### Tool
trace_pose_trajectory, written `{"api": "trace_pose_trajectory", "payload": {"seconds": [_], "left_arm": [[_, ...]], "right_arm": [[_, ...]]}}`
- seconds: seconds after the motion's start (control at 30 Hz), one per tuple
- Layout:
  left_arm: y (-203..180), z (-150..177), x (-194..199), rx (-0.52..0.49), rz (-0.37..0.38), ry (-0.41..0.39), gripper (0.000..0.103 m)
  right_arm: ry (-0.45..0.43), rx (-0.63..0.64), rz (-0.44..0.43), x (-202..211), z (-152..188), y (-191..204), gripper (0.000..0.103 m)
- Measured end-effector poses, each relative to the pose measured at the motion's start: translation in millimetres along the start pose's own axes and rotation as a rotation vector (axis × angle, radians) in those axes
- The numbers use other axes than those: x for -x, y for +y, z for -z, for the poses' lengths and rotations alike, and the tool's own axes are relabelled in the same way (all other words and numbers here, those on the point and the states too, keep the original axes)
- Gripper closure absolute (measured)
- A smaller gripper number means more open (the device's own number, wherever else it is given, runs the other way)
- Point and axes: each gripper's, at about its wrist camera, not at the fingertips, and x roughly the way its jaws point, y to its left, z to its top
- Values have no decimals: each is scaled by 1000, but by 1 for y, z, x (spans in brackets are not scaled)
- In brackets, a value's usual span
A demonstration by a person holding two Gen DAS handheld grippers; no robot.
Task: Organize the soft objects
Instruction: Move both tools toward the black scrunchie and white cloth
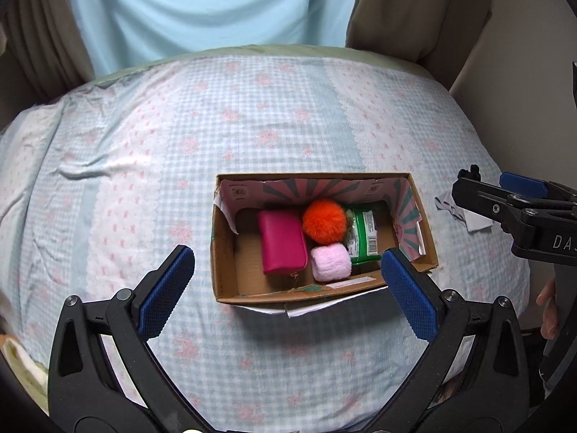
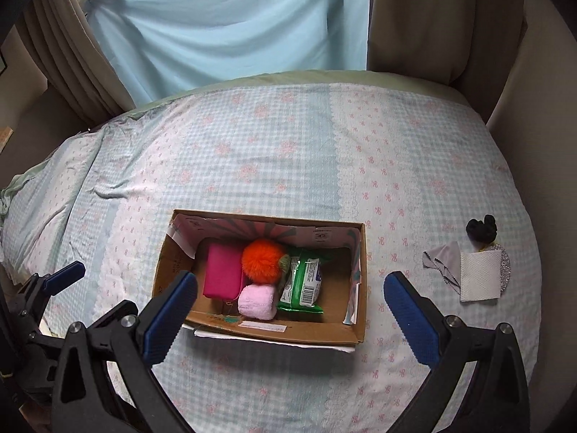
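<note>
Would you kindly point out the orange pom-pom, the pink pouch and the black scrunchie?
orange pom-pom [image 2: 261, 260]: right wrist view, centre of its fluff.
pink pouch [image 1: 283, 241]: left wrist view, middle of its top face.
black scrunchie [image 2: 481, 229]: right wrist view, middle of the bunched fabric.

Black fingers, blue textured pads, silver screws.

- I get soft, even daylight in both views, filtering through the pale blue fabric curtain at the far side.
- No glare anywhere; colours look slightly muted.
- The open brown cardboard box casts a faint shadow on its near side, and its inside left wall is dim.
- Fisheye distortion bulges the checked blue-and-pink bedsheet and darkens the corners.
- Focus holds sharp at centre; edges soften slightly.
</note>
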Motion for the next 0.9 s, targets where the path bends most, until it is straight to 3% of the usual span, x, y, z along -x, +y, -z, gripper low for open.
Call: {"api": "trace_pose_trajectory", "payload": {"seconds": [0.23, 0.4, 0.6, 0.9], "left_arm": [[-23, 10, 69, 18, -20, -119, 0], [-44, 12, 97, 14, 24, -183, 0], [-80, 2, 104, -23, 89, -220, 0], [-151, -23, 89, -51, 108, -242, 0]], "right_arm": [[-122, -11, 43, 69, 20, -16, 0], [-190, -21, 107, 104, 35, -33, 0], [-242, -71, 189, 131, 53, -68, 0], [-277, -108, 257, 137, 64, -156, 0]]}}
